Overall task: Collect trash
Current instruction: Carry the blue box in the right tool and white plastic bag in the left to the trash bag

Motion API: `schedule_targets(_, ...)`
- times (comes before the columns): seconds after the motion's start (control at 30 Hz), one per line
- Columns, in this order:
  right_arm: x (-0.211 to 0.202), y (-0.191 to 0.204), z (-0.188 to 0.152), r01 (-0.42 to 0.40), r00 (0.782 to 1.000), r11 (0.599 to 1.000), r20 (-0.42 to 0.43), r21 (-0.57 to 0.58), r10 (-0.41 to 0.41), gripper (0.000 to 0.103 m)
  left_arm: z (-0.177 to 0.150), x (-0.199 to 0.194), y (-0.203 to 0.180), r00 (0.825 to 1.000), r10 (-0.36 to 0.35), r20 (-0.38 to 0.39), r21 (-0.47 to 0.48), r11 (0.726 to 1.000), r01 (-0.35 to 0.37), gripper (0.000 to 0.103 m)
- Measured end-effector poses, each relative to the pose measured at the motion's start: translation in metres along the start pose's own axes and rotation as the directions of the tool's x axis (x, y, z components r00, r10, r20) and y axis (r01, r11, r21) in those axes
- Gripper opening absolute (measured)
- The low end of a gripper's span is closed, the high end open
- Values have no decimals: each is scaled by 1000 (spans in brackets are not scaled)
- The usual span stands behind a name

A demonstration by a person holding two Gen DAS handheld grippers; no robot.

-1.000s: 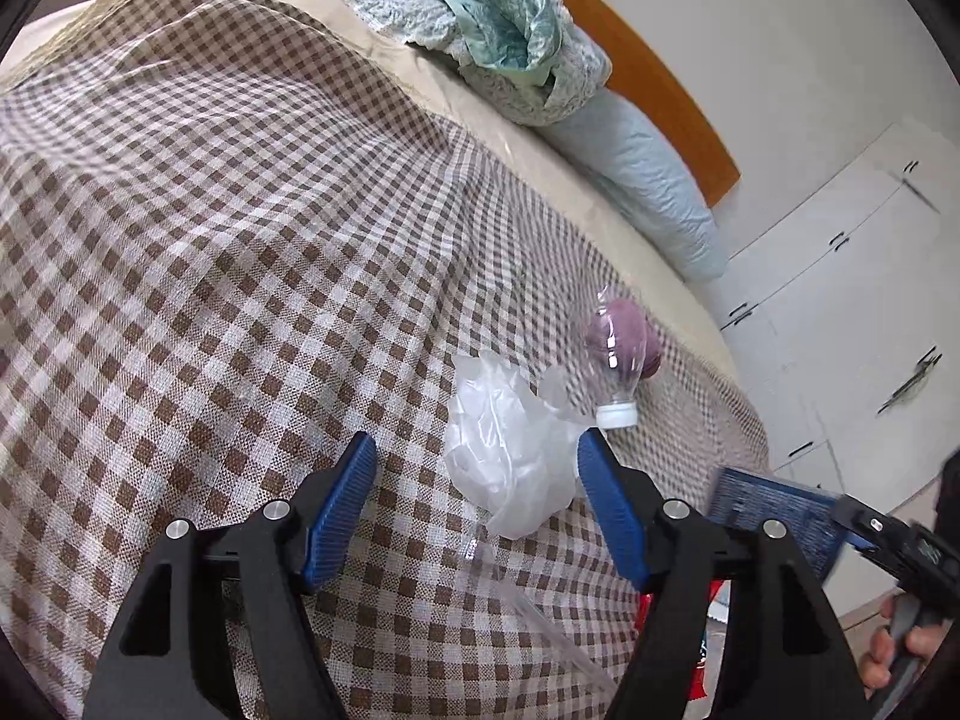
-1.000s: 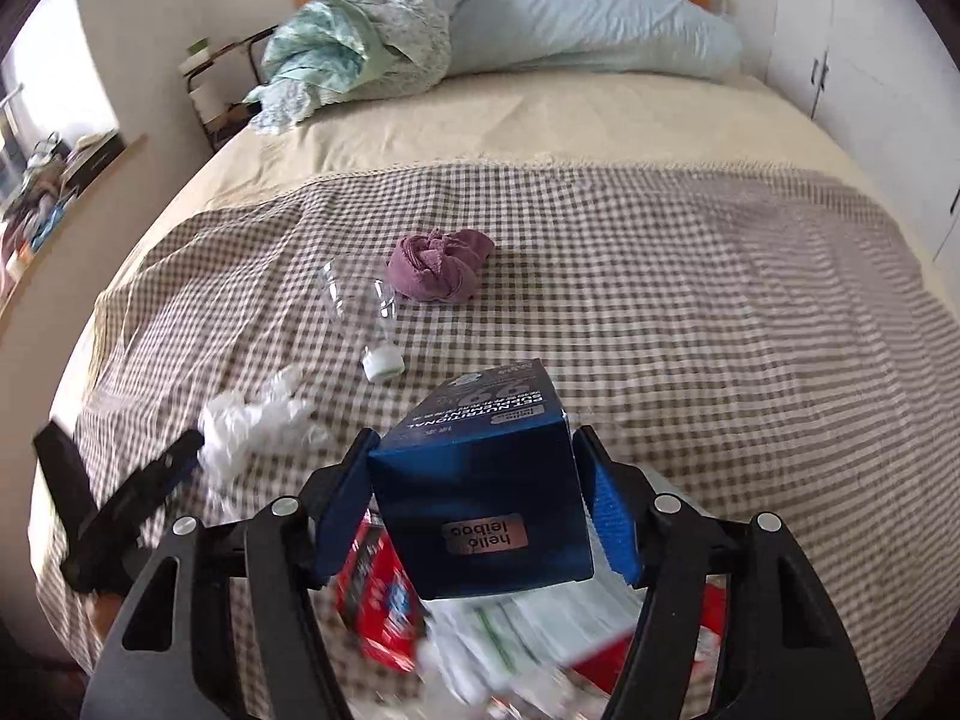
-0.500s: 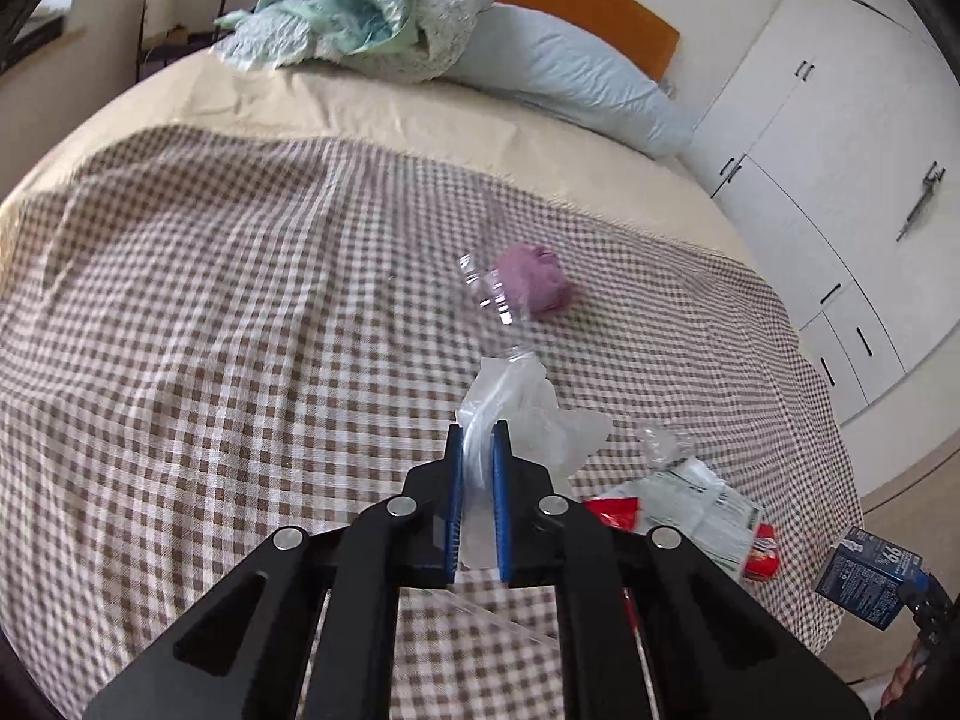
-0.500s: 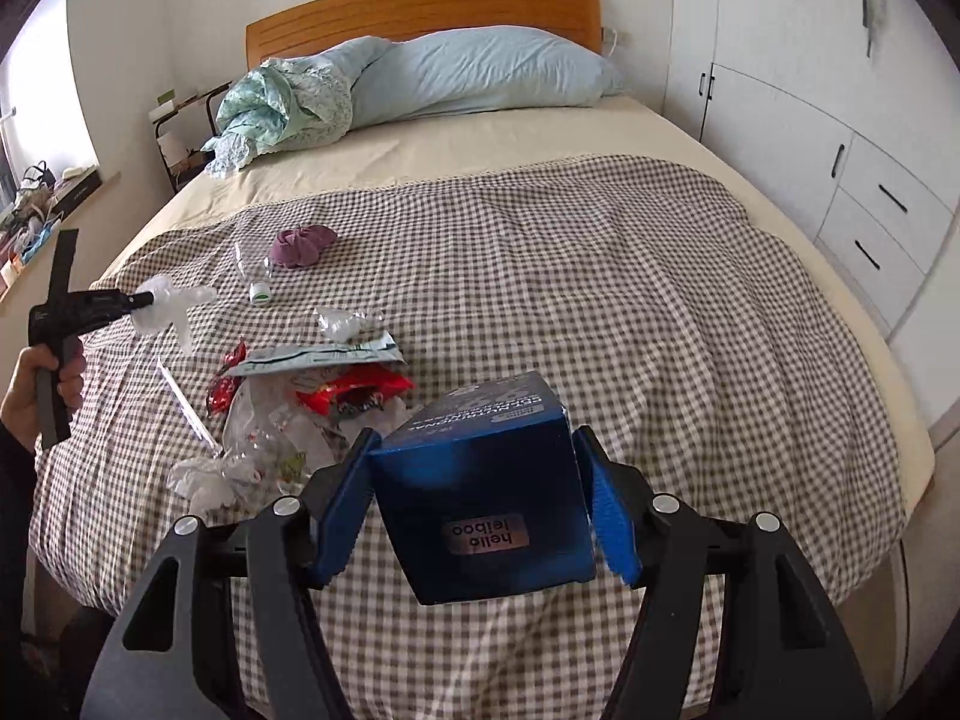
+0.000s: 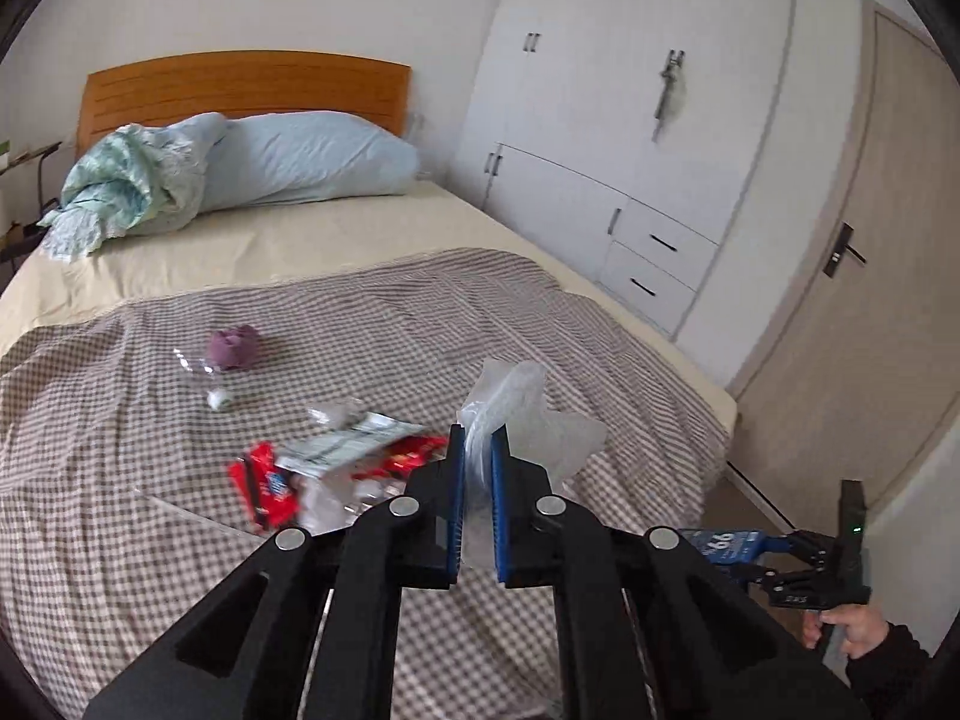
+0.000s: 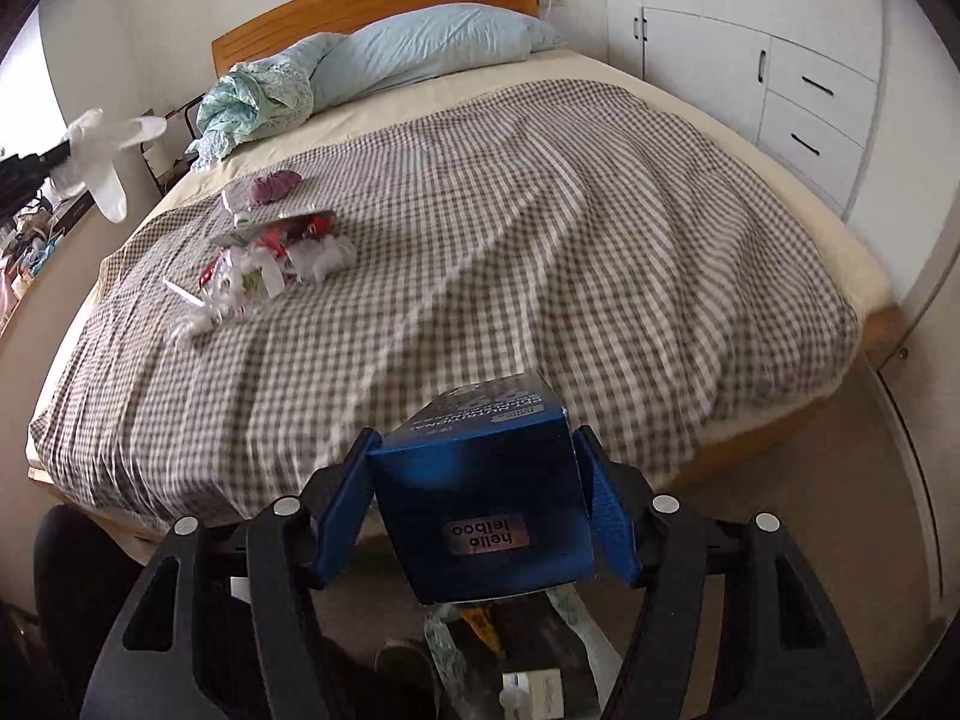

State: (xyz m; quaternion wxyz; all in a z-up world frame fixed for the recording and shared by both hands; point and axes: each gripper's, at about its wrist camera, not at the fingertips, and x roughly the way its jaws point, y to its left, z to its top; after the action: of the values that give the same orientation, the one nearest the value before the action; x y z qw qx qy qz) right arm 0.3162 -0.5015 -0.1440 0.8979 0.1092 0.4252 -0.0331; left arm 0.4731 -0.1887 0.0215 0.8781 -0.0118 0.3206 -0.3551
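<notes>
Where the checked blanket (image 6: 540, 228) covers the bed (image 6: 864, 276), the stock stands thus. Hand-held grippers: two. The left hand-held gripper (image 5: 477, 468), pads clamped nearly together, holds one crumpled white plastic bag (image 5: 522, 408) raised clear of the blanket; the same bag (image 6: 96, 150) shows at the far left of the right wrist view. The right hand-held gripper (image 6: 474, 504), jaws spread wide, grips one blue carton (image 6: 486, 516) by its two sides, out beyond the foot of the bed, above a dark bin (image 6: 528, 660) with wrappers in it. Loose on the blanket: one heap of red and white wrappers (image 5: 336, 474), pieces too tangled to count; one clear plastic bottle (image 5: 201, 372) lying down, white cap toward the camera; one purple cloth ball (image 5: 234, 347) touching it. At the headboard: one pale blue pillow (image 5: 312, 159), one bunched green quilt (image 5: 126, 186).
</notes>
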Motion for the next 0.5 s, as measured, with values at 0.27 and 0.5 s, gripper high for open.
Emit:
schedule_targets(0.27, 69, -40, -132, -34, 977, 989, -206, 142, 63, 63, -70, 27, -104, 973, -153, -175, 1, 988, 156, 5)
schedule_targets(0.5, 155, -45, -192, 19, 913, 996, -407, 92, 20, 63, -126, 75, -158, 923, -176, -343, 30, 980, 198, 5)
